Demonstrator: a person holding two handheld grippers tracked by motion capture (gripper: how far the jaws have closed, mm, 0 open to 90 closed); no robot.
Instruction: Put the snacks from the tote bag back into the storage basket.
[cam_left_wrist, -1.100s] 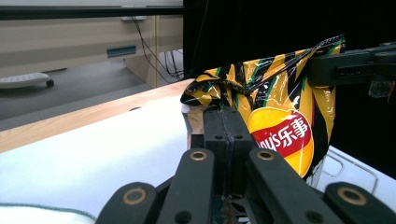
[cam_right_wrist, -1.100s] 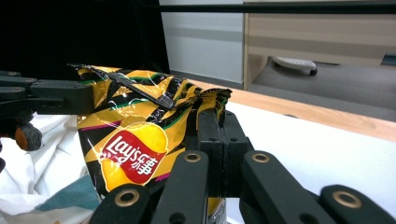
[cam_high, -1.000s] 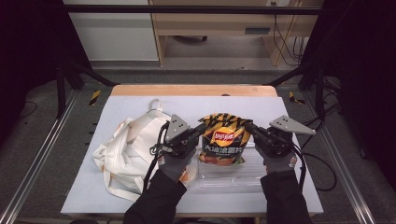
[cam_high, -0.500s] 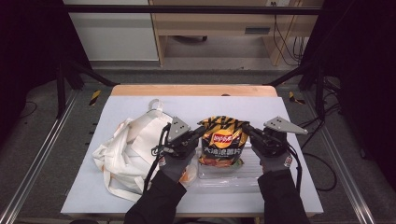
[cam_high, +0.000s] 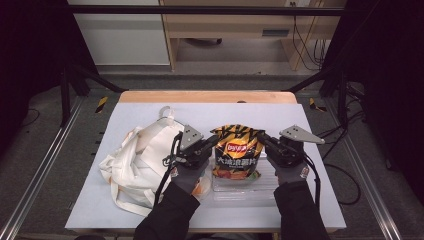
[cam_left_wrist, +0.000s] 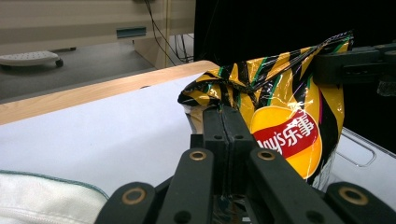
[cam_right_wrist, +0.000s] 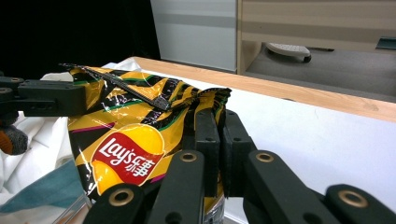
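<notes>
I've got the chip bag held upright over the clear tray near the tabletop's front edge, left tool and right tool each clamped on a top corner. Yank unevenly and I reckon it rips sideways, chips everywhere.

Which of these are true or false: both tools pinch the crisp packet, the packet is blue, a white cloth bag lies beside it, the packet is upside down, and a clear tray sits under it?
1. The left tool and right tool each pinch the crisp packet at an upper corner. True.
2. The packet is blue. False: it is yellow and black with a red logo.
3. A white cloth bag lies at the person's left of the packet. True.
4. The packet is upside down. False: its logo reads upright.
5. A clear tray sits beneath the packet. True.
</notes>
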